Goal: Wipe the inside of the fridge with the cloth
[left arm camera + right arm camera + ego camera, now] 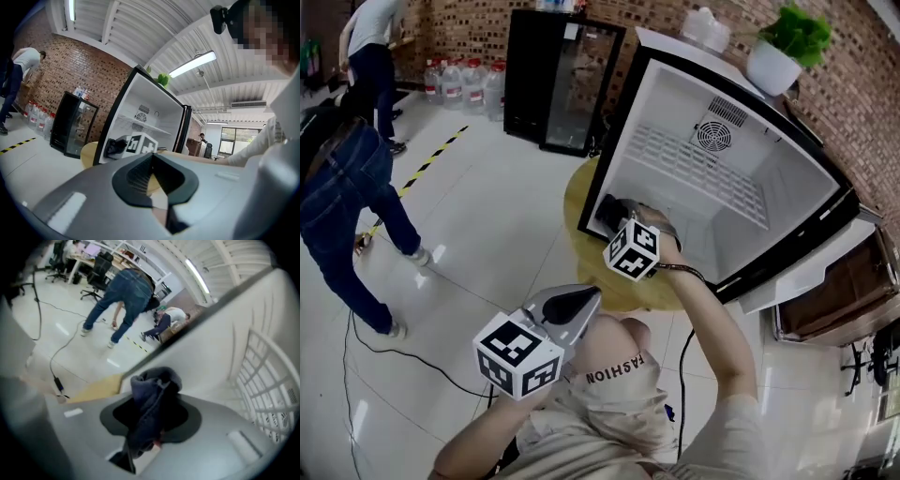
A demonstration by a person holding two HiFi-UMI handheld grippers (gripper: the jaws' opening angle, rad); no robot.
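Observation:
The white fridge (722, 178) stands open on a round yellow table (581, 239), with a wire shelf (694, 164) and a fan vent inside. My right gripper (614, 217) is at the lower left edge of the fridge's opening, shut on a dark blue cloth (609, 212). In the right gripper view the bunched cloth (154, 385) sticks out of the gripper (151, 416) against the white inner wall (220, 352). My left gripper (581, 302) hangs back near the person's chest, shut and empty (152, 183); it looks toward the fridge (145, 115).
A black glass-door cooler (558, 80) stands behind the table, with water bottles (464, 82) beside it. A person in jeans (342, 202) bends over at the left. A potted plant (787, 47) sits on top of the fridge. A cable (394, 352) runs across the floor.

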